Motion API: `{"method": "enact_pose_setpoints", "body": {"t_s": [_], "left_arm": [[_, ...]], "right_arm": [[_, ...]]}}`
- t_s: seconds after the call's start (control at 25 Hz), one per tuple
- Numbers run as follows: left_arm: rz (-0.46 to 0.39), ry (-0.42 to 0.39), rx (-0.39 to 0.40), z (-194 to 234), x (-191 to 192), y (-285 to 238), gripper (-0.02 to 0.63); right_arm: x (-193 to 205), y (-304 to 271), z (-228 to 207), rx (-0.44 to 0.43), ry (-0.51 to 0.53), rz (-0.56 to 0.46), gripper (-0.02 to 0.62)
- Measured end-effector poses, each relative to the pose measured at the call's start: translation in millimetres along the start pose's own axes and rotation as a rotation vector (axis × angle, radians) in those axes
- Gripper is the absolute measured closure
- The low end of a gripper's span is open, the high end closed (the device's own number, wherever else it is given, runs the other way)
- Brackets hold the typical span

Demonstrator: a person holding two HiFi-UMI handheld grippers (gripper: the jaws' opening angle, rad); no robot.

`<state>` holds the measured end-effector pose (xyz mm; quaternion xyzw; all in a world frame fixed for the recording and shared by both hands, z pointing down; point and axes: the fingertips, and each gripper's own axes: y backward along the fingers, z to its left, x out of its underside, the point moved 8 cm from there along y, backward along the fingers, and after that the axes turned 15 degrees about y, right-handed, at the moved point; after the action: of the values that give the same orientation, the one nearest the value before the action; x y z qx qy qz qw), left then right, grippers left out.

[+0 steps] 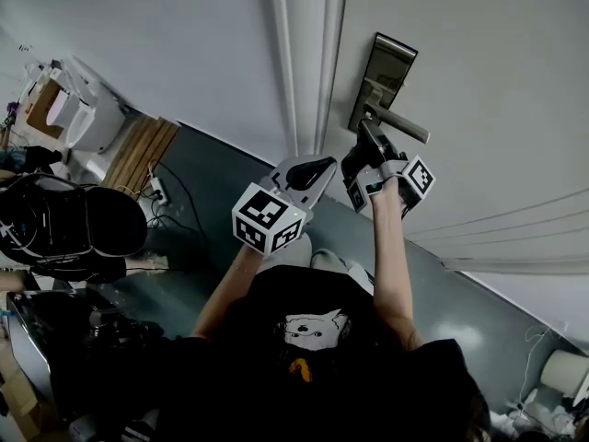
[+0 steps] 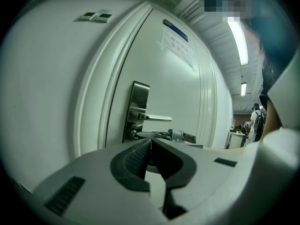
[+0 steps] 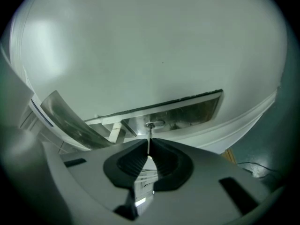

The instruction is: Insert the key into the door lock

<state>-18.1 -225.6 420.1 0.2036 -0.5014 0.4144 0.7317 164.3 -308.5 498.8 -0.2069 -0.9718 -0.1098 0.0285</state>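
"At the door [image 1: 497, 81], below the lever handle [image 1: 405, 125], which step is this?"

"The insertion itself, I'd say. The right gripper [image 3: 149, 146] has its jaws pressed together on the key [image 3: 149, 137]. The thin blade sticks out past the pads and meets the keyhole [image 3: 153, 124] in the steel lock plate [image 3: 187, 111]. I can't tell how deep it sits, if at all."

"And the other tongs?"

"The left gripper [image 2: 151, 142] is closed too, pads touching, with nothing between them. It hangs just beside the right one, short of the door, and plays no part."

"What does the next move need?"

"Probably a straight push along the blade's own line. The key has to stay square to the plate so it doesn't jam or bend. The grip must be firm enough that the key doesn't slide back between the pads."
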Motion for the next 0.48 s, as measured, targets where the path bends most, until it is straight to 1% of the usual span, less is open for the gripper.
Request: {"method": "enact_pose_setpoints", "body": {"t_s": [0.16,0.24,0.4,0.48], "left_arm": [[0.008,-0.003,-0.010,6.7,-4.4,-0.8,0.597],[0.011,-0.001,-0.009,8.2,-7.2,-2.3,0.597],[0.017,0.007,0.000,5.4,-9.3,-5.2,0.597],[0.027,0.012,0.004,3.7,-8.7,-8.2,0.597]], "right_arm": [[-0.5,-2.9,-3.5,-0.032,0.014,-0.013,0.566],[-0.6,-3.9,-3.7,-0.036,0.042,-0.017,0.565],[0.1,-0.3,2.3,-0.022,0.119,-0.016,0.568],[-0.4,4.5,4.1,0.005,0.167,0.000,0.561]]}}
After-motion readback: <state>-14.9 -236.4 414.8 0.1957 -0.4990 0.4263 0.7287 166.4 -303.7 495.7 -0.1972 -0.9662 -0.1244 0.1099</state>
